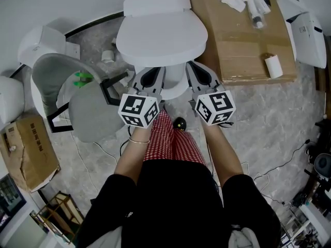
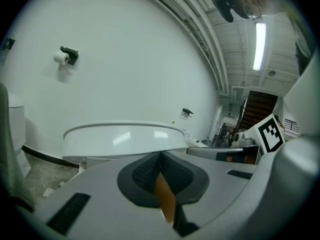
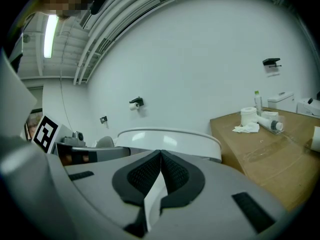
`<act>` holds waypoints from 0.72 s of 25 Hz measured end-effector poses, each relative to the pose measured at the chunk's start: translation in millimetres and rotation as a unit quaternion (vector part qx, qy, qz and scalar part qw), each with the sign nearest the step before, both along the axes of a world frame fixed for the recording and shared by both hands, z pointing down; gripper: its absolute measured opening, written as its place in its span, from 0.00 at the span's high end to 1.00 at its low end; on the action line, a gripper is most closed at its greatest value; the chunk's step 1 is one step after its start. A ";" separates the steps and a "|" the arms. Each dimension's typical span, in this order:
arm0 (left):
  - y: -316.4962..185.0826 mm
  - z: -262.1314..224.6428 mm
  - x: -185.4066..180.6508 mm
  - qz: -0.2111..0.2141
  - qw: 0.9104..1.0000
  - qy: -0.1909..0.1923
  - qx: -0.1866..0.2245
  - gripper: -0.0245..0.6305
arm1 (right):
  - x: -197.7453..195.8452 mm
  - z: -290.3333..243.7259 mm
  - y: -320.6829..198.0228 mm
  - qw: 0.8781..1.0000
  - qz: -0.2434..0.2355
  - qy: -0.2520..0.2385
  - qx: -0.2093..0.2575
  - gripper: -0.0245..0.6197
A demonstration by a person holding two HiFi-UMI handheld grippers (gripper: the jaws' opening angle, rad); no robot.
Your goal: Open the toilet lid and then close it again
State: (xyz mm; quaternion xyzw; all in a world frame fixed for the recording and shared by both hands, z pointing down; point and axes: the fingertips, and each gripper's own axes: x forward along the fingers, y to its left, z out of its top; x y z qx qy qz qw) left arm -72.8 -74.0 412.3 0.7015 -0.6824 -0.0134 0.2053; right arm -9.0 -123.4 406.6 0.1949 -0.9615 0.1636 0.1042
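At the far left of the head view a box [image 1: 28,149] lay on the floor, and beside it stood a second toilet [image 1: 57,81] with a grey seat. The left tool [image 1: 153,72], held low in front of the person [image 1: 176,205], pointed at the front of the main toilet; in its own view the left tool [image 2: 160,154] was clenched, its dark pads pressed tip to tip with nothing between them. Just beyond those tips ran the white rim of the lid [image 2: 122,136], slightly above them, and whether they touched it could not be told. High on the wall behind hung a paper holder [image 2: 65,56]. In the middle of the head view the lid [image 1: 161,35] lay flat and closed over the bowl, with the tank [image 1: 156,4] behind it against the wall. The right tool [image 1: 196,68] sat just beside the left one, aimed at the same front edge. In its own view the right tool [image 3: 161,153] was likewise clenched and empty, pads meeting at the tips, with the lid [image 3: 170,136] close ahead. To the right stood a cardboard surface [image 1: 243,50], close beside the toilet, carrying a tissue [image 1: 231,0], a bottle [image 1: 257,12] and, nearer its front corner, a roll [image 1: 273,65]
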 end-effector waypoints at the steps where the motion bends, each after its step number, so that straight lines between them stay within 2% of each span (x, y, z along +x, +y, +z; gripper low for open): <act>1: -1.0 -1.2 -0.4 0.000 1.000 0.000 0.000 0.96 | -0.3 -1.2 -0.9 1.000 0.000 0.000 0.000 0.93; 18: -18.3 -25.7 -13.9 0.001 1.000 -0.002 0.014 0.96 | -14.1 -24.0 -18.7 1.000 0.003 -0.009 0.006 0.93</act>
